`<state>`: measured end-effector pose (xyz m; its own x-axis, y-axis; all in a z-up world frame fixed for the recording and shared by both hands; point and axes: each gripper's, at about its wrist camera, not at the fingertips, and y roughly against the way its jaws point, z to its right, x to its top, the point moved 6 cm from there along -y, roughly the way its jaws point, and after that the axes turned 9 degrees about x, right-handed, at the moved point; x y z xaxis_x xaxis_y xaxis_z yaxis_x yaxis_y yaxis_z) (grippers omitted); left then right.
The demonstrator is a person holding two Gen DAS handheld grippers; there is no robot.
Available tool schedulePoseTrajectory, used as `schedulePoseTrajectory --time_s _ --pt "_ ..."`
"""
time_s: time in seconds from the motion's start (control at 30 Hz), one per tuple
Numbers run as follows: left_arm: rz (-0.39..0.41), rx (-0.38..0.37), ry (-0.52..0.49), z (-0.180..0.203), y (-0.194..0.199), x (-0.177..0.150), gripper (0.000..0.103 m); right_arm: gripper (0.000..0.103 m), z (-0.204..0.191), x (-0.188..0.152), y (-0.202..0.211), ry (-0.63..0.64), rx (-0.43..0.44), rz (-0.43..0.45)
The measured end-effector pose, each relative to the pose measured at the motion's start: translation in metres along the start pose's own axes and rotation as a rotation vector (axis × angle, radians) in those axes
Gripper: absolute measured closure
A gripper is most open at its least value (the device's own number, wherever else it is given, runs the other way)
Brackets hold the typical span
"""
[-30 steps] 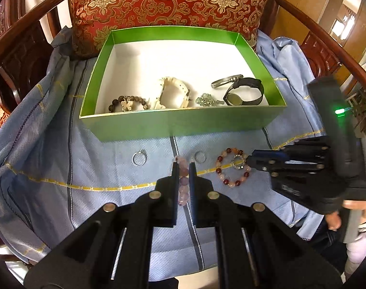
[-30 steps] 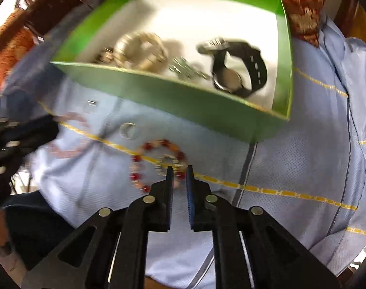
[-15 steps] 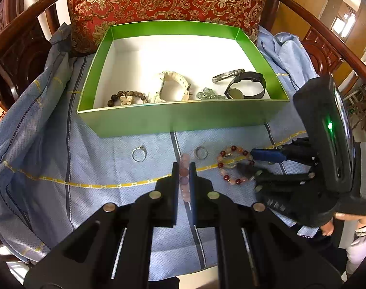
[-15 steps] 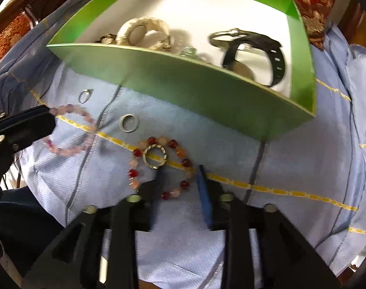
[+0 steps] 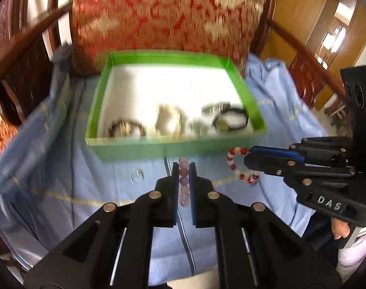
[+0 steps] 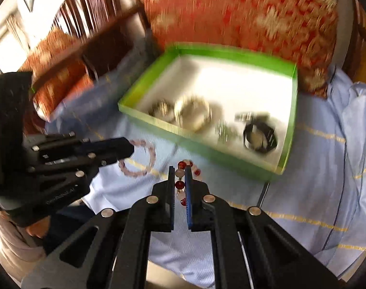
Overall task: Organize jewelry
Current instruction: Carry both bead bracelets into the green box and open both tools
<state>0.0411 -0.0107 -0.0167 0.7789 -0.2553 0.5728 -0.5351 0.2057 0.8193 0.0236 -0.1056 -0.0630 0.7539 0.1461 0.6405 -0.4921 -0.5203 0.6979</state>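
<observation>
Cloth (image 5: 50,168), pale blue with yellow lines, covers the chair seat and carries everything, with a red patterned cushion (image 5: 168,14) propped along its back edge. Just ahead of the cushion sits the green box (image 5: 134,148), already holding a dark watch (image 6: 261,136), a pale bangle and a brown beaded bracelet. Both bracelets that lay on the cloth half a second ago now hang lifted near the box's front wall. The left gripper (image 5: 184,168) is clamped on the pink bead bracelet (image 5: 184,183). The right gripper (image 6: 180,172) has just closed its jaws around the red-and-white bead bracelet (image 5: 240,168) and pinches it. A small ring (image 5: 137,175) is left on the cloth near the box's front left corner. Judging by this, both pickups are done and the drop into the box comes next.
</observation>
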Motion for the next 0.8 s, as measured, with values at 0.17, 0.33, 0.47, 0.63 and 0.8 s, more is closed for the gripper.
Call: schedulePoseTrajectory --time_s 0.17,0.33,0.47,0.63,0.8 --pt "0.04 0.012 0.014 -0.004 0.001 0.045 0.095 0.095 0.024 0.043 0.003 -0.05 0.006 0.088" --pt "0.029 0.061 0.049 -0.017 -0.03 0.07 0.095 0.095 0.046 0.056 -0.012 -0.086 -0.043 0.075" --pt "0.009 0.097 0.081 -0.031 -0.052 0.075 0.095 0.094 0.056 0.065 -0.013 -0.099 -0.048 0.131" --pt "0.013 0.081 0.108 -0.042 -0.05 0.07 0.066 0.038 0.067 0.067 0.006 -0.178 -0.07 0.207" --pt "0.028 0.024 0.058 -0.037 -0.023 0.047 0.066 0.038 0.051 0.04 0.028 -0.143 0.002 0.151"
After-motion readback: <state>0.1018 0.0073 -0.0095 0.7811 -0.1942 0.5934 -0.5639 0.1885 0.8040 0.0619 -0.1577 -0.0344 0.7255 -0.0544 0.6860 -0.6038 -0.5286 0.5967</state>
